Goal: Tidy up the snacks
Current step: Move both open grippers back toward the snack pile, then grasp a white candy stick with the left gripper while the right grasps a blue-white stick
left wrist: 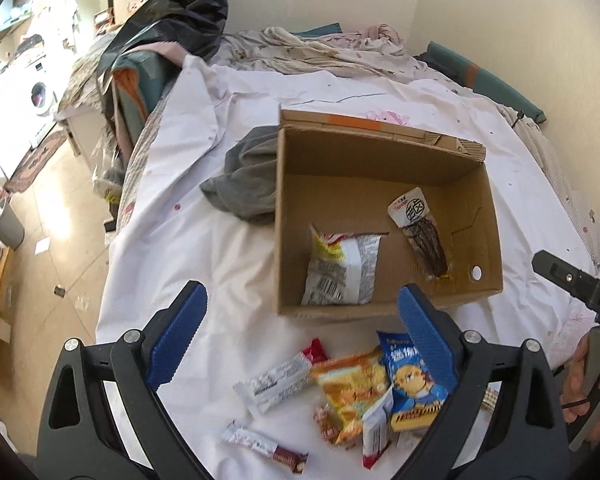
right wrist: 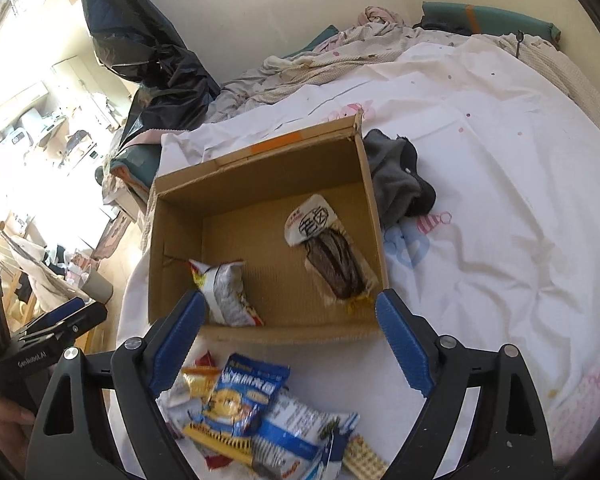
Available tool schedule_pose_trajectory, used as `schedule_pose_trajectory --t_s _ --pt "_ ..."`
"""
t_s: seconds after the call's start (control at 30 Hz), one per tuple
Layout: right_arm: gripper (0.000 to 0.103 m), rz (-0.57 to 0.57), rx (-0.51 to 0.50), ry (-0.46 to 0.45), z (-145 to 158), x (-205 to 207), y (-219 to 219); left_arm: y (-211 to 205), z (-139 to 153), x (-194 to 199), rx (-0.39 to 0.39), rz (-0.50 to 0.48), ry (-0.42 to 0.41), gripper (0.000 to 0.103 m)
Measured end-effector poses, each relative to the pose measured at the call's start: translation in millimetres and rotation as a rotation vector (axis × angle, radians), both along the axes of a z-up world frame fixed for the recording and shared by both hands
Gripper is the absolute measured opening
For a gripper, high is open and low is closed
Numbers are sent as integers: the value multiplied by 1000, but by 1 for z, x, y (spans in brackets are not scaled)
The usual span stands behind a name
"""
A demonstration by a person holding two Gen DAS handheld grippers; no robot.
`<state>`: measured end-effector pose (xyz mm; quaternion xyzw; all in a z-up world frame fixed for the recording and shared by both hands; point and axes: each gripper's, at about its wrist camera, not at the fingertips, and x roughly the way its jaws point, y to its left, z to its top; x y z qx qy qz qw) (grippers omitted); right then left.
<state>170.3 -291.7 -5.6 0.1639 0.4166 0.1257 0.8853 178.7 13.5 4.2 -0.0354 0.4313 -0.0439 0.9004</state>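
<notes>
Readable print, little of it:
- "GenRobot.AI" in white on the black body of the left gripper [right wrist: 40,356], seen at the left edge of the right wrist view
- "DA", cut off by the frame edge, on the black body of the right gripper [left wrist: 580,284] at the right edge of the left wrist view
- large black Chinese characters on the white top of the dark snack pack [right wrist: 328,252] in the cardboard box [right wrist: 260,160], not legible
- blue snack bag [right wrist: 244,396] near the box: white Chinese lettering, too blurred to read

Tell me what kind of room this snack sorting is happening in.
Most likely a bedroom in a small home: the cardboard box sits on a bed's white sheet, rumpled bedding lies by the wall, and a washing machine shows beyond.
</notes>
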Motion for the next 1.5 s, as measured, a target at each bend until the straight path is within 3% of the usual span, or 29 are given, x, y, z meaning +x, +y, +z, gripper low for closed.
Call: schedule_pose_trajectory --t_s 0.33,0.4,0.5,0.6,0.67,0.73,0.87,0.93,1.0,1.1,1.27,1.37,1.5 --pt "90 -42 87 117 -21 -28 -11 33 -18 -28 -34 96 83 95" --pt "90 -43 81 127 -24 -30 -10 40 -32 -29 -33 130 159 95" --pt "90 -47 75 138 -26 -32 -10 55 -62 -36 -97 211 292 93" --pt "90 -54 72 151 -30 -34 -12 56 -95 -47 -168 252 434 70" --pt "90 -61 72 154 -31 -34 -14 50 -119 -52 -209 260 529 66" --pt "90 -67 77 156 -31 -34 -16 43 -132 -54 -224 261 570 58" --pt "90 -78 80 167 -33 -34 -20 30 -137 -47 -163 234 565 43" --pt "90 -84 67 193 -37 -33 -24 28 -139 -44 -137 222 573 5" --pt "90 -99 34 239 -44 -31 -27 28 -139 -46 -121 223 588 3" --pt "89 -92 15 337 -62 -30 -31 28 -125 -51 -124 192 547 3" --pt "51 32 56 555 -102 -33 -18 21 -100 -59 -114 144 459 3" --pt "42 64 52 610 -116 -34 -9 18 -94 -56 -115 132 439 3" --pt "33 83 5 642 -125 -33 0 21 -110 -51 -153 166 506 3"
